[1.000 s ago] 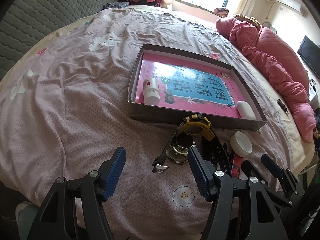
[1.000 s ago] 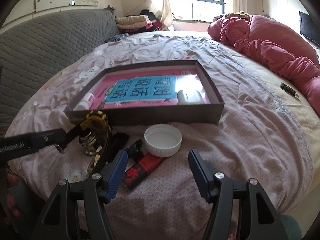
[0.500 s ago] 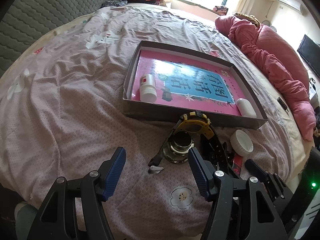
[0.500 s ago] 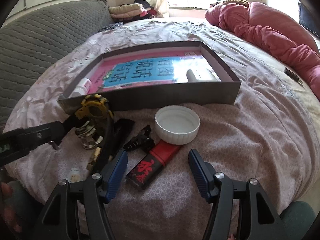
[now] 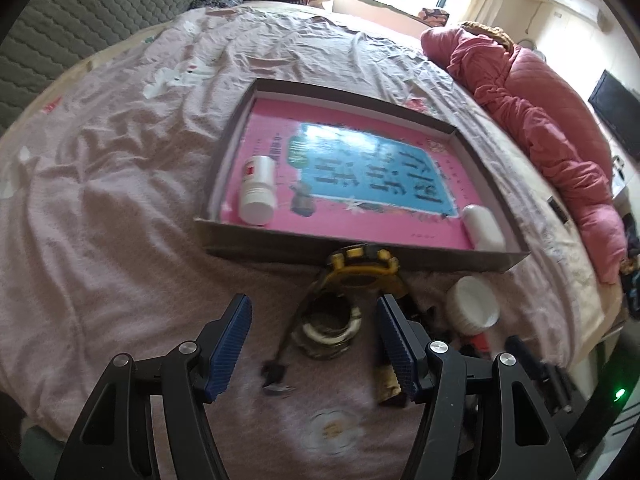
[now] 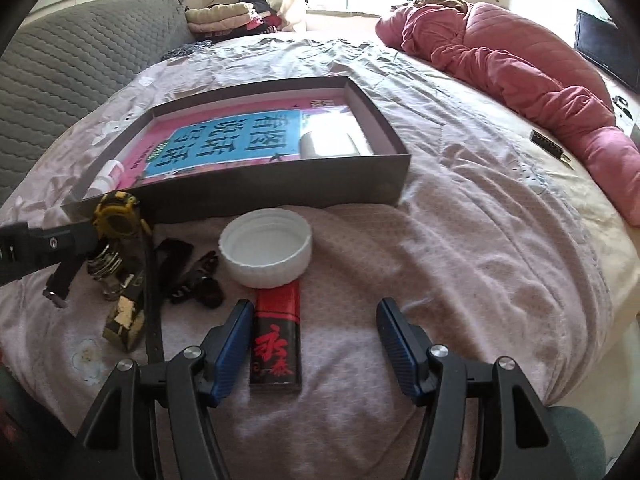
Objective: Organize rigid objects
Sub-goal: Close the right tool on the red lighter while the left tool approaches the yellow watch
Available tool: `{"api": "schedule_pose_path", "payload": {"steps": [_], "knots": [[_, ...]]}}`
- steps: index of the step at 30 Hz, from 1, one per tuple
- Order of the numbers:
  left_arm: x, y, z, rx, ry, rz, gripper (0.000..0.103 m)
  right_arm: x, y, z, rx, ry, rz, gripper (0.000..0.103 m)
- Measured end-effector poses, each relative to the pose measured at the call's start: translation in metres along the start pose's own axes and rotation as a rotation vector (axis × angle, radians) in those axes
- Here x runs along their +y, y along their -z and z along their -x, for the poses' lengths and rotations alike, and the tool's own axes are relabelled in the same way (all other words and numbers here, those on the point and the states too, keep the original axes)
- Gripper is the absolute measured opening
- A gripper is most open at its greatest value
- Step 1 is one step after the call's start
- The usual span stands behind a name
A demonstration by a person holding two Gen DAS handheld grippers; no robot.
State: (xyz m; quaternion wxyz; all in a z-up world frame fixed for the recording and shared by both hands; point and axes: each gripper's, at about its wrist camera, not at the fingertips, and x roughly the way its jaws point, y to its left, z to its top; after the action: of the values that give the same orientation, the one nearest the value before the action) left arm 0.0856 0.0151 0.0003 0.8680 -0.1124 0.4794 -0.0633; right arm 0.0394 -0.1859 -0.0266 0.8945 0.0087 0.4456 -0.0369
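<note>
Red-black box (image 6: 276, 338) lies lengthwise toward white lid (image 6: 266, 247).

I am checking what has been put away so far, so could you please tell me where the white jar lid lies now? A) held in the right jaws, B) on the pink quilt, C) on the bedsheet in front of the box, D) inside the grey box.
C: the white jar lid rests open side up on the bedsheet, just outside the near wall of the grey box.
</note>
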Motion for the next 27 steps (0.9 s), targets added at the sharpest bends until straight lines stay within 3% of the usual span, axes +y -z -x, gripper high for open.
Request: {"api": "schedule_pose_path", "payload": {"steps": [7, 15, 22, 27], "knots": [[-0.019, -0.011, -0.012, 0.016, -0.004, -0.035, 0.066, -0.001, 0.000, 0.000, -0.002, -0.007, 0.002, 0.063], [0.000, -0.013, -0.021, 0.043, -0.006, -0.041, 0.066, -0.005, -0.001, -0.001, 0.002, -0.013, -0.013, 0.063], [-0.001, -0.018, -0.026, 0.067, 0.107, 0.031, 0.066, -0.006, -0.001, -0.002, 0.004, -0.018, -0.016, 0.063], [-0.013, -0.024, -0.032, 0.084, 0.084, 0.035, 0.066, -0.007, -0.002, -0.003, 0.004, -0.024, -0.020, 0.063]]}}
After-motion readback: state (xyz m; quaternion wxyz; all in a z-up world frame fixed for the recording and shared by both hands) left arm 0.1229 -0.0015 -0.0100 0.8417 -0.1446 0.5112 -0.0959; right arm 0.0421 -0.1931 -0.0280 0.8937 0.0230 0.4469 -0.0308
